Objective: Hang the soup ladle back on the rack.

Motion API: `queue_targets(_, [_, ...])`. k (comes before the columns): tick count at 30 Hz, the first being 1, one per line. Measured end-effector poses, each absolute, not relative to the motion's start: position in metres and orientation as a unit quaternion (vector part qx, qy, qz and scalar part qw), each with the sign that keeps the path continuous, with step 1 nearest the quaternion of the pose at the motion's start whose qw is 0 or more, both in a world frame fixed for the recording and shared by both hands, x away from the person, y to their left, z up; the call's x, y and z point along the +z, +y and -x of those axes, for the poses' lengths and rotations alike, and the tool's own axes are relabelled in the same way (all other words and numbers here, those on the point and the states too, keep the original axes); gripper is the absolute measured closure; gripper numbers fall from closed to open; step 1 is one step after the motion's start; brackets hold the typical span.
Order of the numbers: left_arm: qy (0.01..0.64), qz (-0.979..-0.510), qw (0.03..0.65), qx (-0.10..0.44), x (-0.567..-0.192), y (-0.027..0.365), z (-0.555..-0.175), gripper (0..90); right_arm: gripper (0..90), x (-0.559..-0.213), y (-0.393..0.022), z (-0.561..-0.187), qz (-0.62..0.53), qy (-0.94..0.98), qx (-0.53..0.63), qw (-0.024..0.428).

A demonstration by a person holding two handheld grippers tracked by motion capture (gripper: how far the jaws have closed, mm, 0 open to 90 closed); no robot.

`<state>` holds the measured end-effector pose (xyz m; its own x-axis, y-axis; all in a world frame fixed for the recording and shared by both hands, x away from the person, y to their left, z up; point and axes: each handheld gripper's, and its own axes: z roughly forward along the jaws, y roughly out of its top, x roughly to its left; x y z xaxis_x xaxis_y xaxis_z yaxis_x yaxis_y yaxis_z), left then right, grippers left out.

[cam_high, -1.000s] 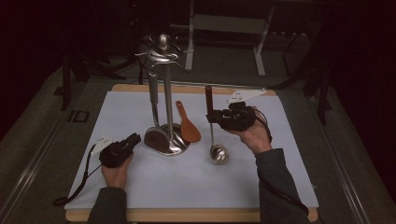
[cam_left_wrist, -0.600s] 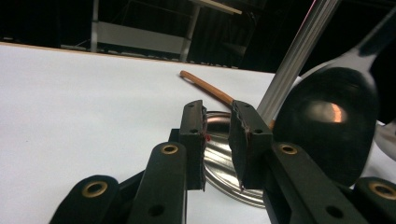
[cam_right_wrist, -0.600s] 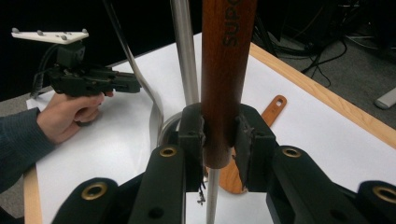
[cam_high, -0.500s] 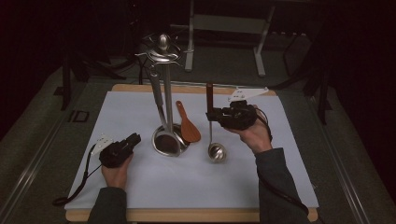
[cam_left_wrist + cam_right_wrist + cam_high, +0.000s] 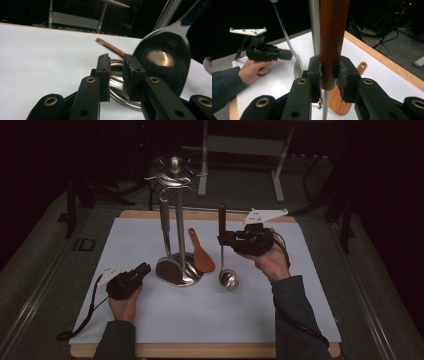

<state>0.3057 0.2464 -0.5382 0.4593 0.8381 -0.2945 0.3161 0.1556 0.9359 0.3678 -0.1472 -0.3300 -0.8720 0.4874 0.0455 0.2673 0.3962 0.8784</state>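
White paper covers the desk, where the steel utensil stand rises with a large spoon hanging. The right gripper pinches the ladle by its wooden handle, bowl dangling beside the stand. The left gripper hovers spread, empty. Risk: the ladle may swing, knocking the wooden spatula.

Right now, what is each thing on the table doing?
Ladle: upright, wooden handle clamped by the right gripper.
Wooden spatula: lying flat beside the stand.
Utensil stand: upright, one big spoon hanging.
Left gripper: fingers apart, holding nothing.
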Motion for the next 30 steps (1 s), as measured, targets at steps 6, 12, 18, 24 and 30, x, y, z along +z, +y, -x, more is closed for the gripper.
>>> queue_targets(6, [0.472, -0.612, 0.596, 0.219, -0.538, 0.246, -0.306, 75.7, 74.2, -0.321, -0.141, -0.366, -0.221, 0.828, 0.502, 0.115])
queue_targets(12, [0.472, -0.612, 0.596, 0.219, -0.538, 0.246, -0.306, 75.6, 74.2, -0.311, -0.134, -0.365, -0.212, 0.827, 0.506, 0.120])
queue_targets(18, [0.471, -0.612, 0.596, 0.220, -0.538, 0.247, -0.306, 75.7, 74.2, -0.302, -0.126, -0.363, -0.205, 0.827, 0.508, 0.123])
queue_targets(24, [0.471, -0.612, 0.596, 0.220, -0.538, 0.247, -0.306, 75.7, 74.2, -0.292, -0.117, -0.361, -0.194, 0.828, 0.511, 0.126])
queue_targets(30, [0.472, -0.611, 0.597, 0.220, -0.538, 0.246, -0.306, 75.7, 74.2, -0.283, -0.110, -0.359, -0.189, 0.826, 0.515, 0.129])
